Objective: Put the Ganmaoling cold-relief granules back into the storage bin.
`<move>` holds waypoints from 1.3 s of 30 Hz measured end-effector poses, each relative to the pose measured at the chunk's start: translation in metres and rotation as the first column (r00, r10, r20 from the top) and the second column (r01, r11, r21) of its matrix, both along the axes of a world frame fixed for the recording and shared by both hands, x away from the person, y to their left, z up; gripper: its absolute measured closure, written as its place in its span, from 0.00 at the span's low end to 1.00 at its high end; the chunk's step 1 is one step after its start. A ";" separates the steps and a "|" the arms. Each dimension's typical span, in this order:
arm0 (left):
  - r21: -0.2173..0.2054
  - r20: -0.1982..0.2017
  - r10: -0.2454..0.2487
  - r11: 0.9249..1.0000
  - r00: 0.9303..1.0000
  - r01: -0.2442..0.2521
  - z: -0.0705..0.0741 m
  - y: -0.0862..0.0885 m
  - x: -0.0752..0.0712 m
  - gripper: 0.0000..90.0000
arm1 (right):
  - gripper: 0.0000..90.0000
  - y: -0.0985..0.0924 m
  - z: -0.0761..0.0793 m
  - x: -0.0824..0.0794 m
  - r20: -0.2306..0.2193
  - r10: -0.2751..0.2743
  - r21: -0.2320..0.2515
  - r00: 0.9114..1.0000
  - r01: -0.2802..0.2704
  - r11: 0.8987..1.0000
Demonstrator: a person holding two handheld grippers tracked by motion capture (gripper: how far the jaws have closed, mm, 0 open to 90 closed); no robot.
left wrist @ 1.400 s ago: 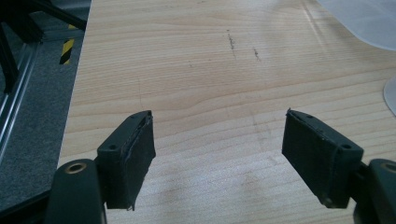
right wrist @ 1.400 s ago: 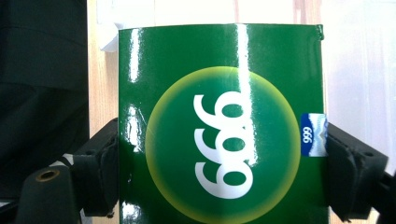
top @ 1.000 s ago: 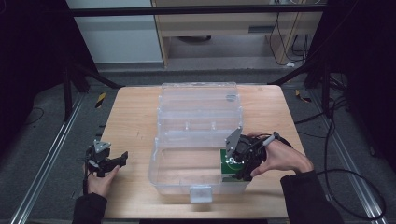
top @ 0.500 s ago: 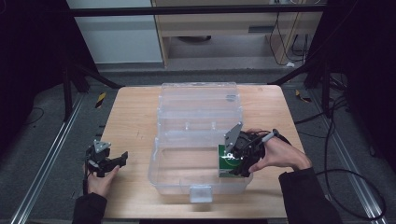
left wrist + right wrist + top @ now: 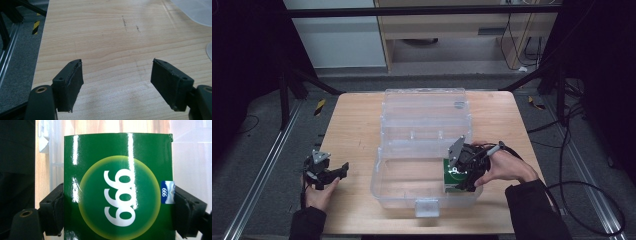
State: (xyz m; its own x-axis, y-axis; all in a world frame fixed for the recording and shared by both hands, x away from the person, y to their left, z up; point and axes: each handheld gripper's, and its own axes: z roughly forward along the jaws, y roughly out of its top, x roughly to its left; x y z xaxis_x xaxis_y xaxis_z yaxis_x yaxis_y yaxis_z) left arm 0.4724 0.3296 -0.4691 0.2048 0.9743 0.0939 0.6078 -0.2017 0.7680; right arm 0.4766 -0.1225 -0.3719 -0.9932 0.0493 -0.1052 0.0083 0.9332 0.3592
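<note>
the step in hand looks like placing a green carton [image 5: 117,187] into the clear plastic storage box [image 5: 424,150] that sits open in the middle of the wooden worktop [image 5: 352,130]. to do it well, the carton should probably be kept level and lowered until its underside meets the box floor before the jaws part; letting go early would let it tip against the clear wall. it would also help to keep it off the box's near-right corner wall, so the jaws have room to spread without catching the plastic.

the right tongs [image 5: 464,167] are closed on the carton, one jaw pressed to each of its narrow sides, with its glossy face and white "999" print turned toward the right gripper view. in the high view the carton sits between those jaws inside the box's front tray, toward the box's near-right corner; i cannot tell whether it already touches the tray floor.

the left tongs [image 5: 117,85] are wide open and hold nothing, with bare wood between the jaws. they hover well to the left of the box, near the worktop's left edge, apart from the carton.
</note>
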 end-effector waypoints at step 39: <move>0.002 -0.004 -0.001 1.000 1.000 0.001 0.000 0.000 0.000 0.28 | 0.16 -0.012 -0.031 0.003 -0.050 -0.027 -0.012 0.998 0.026 1.000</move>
